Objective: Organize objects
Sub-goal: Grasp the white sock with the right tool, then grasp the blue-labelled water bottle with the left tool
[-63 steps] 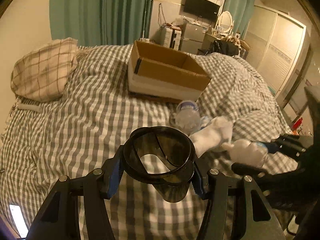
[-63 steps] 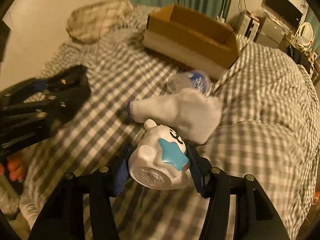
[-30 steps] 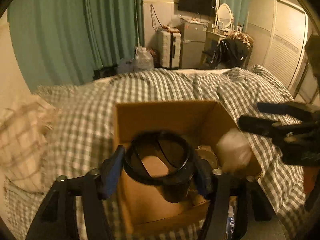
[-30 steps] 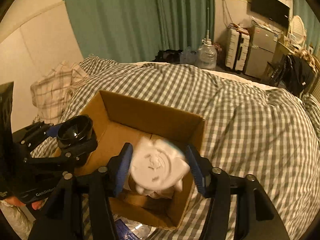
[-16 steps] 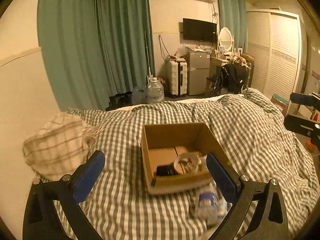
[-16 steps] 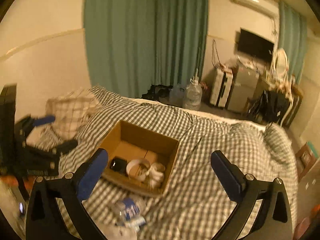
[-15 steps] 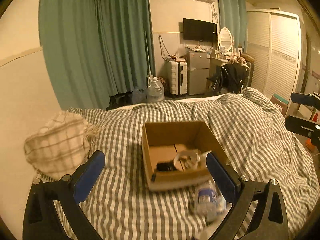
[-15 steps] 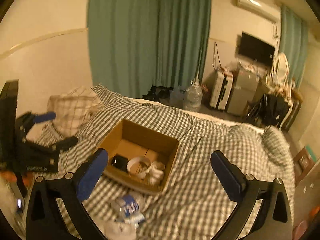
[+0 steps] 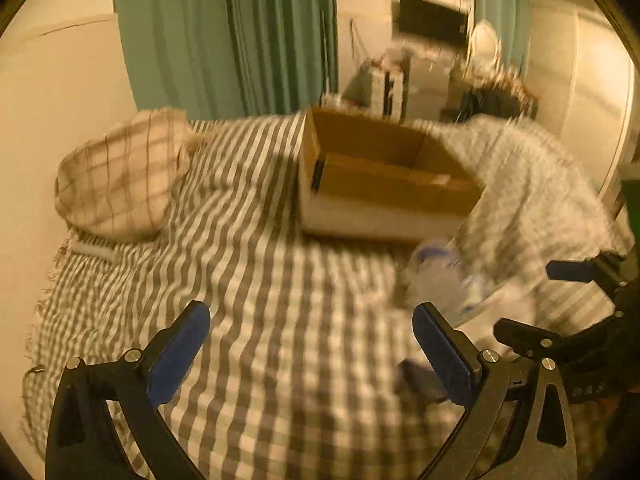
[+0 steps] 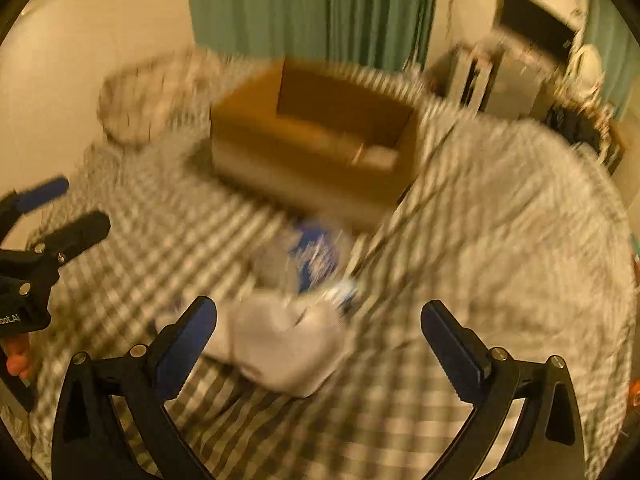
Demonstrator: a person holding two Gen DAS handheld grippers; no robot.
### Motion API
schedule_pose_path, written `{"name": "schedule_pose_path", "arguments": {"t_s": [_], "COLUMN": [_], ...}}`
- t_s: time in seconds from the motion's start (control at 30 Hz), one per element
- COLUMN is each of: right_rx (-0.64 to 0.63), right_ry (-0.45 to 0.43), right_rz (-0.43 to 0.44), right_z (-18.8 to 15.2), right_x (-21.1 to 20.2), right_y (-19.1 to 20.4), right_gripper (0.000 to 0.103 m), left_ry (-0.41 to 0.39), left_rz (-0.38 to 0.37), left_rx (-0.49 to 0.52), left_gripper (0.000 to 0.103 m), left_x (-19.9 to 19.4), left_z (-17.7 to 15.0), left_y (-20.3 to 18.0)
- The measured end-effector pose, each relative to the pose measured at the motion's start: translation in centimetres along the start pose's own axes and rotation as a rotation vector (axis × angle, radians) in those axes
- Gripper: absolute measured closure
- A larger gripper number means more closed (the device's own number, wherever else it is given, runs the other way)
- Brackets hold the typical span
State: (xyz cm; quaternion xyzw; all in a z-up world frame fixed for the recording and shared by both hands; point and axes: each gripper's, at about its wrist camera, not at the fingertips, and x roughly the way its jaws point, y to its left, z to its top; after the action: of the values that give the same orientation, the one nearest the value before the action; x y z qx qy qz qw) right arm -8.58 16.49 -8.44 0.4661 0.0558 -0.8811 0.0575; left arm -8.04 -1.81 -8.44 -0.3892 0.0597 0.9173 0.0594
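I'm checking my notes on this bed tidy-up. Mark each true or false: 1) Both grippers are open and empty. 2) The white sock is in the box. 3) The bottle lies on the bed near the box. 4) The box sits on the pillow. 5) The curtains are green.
1) True: the left gripper and right gripper hold nothing.
2) False: the sock lies on the bed, between the right gripper's fingers.
3) True: the bottle lies just in front of the box.
4) False: the box rests on the bed, beside the pillow.
5) True: curtains.
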Motion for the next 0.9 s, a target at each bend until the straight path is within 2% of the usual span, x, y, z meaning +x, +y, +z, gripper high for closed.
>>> {"name": "schedule_pose_path", "arguments": {"t_s": [0.2,0.23,0.33,0.37,0.47,0.6,0.73,0.9], "right_rx": [-0.052,-0.051,-0.063,-0.074,-0.079,-0.02,0.058,0.11], "right_ry": [0.114,0.137,0.166,0.16,0.106,-0.027,-0.148,-0.146], "right_rz": [0.05,0.049,0.081,0.07,0.06,0.047,-0.044,-0.085], "right_z": [-1.4,-1.7,-2.0,-1.9,-1.8,-0.3,2.2,3.2], "right_x": [4.0,4.7,5.4,5.3,3.5,-0.8,-4.3,-3.4], "right_y": [1.7,1.8,2.5,2.7,2.6,0.2,-4.6,-8.2], "right_gripper": [0.004,0.007,0.027,0.032,0.04,0.042,0.042,0.042], "left_ry": [0.061,0.065,0.07,0.069,0.068,0.056,0.048,0.109], "left_rz": [-0.018,-0.021,-0.035,-0.039,-0.058,-0.096,-0.124,-0.156], "left_rx": [-0.064,-0.064,-0.059,-0.059,-0.057,-0.039,0.008,0.042], "left_gripper": [0.0,0.0,0.0,0.0,0.0,0.0,0.0,0.001], "left_x": [2.1,2.1,2.1,2.0,1.7,1.5,2.8,6.4], "left_z": [-1.2,-1.2,-1.4,-1.4,-0.8,1.0,3.3,4.2], "left_y": [1.1,1.1,1.1,1.0,0.8,-0.5,-3.8,-8.1]}}
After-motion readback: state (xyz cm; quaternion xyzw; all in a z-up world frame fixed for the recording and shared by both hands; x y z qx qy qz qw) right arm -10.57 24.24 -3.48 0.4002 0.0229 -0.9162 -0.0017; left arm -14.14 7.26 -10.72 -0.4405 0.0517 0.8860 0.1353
